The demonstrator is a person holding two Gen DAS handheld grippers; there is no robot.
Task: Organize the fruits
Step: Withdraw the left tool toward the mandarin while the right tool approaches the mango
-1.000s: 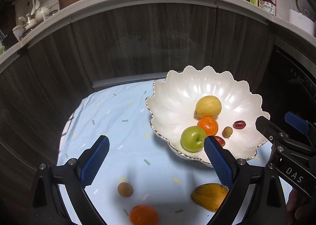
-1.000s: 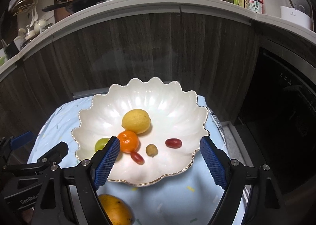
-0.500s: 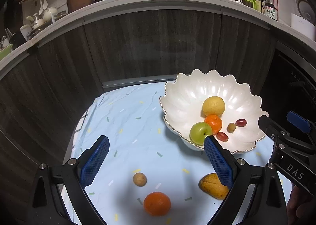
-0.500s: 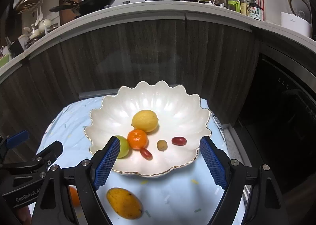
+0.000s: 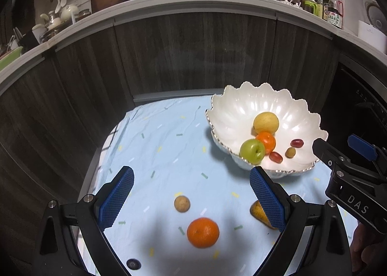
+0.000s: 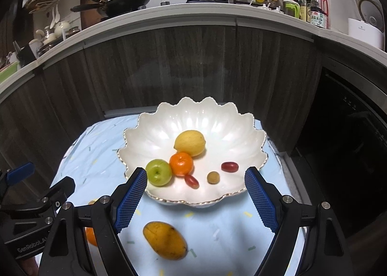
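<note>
Left hand-held gripper (image 5: 191, 199) wide, empty, orange (image 5: 203, 232) low centre between its jaws | right hand-held gripper (image 6: 196, 199) wide, empty, above mango (image 6: 165, 240) at bottom | scalloped bowl (image 6: 154, 135) mid-frame holds sorted fruit | likely lining up pickups.

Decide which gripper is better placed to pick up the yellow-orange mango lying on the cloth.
Probably right: the right gripper is open with the yellow-orange mango nearly centred just below its fingers; the left gripper frames the loose orange.
</note>
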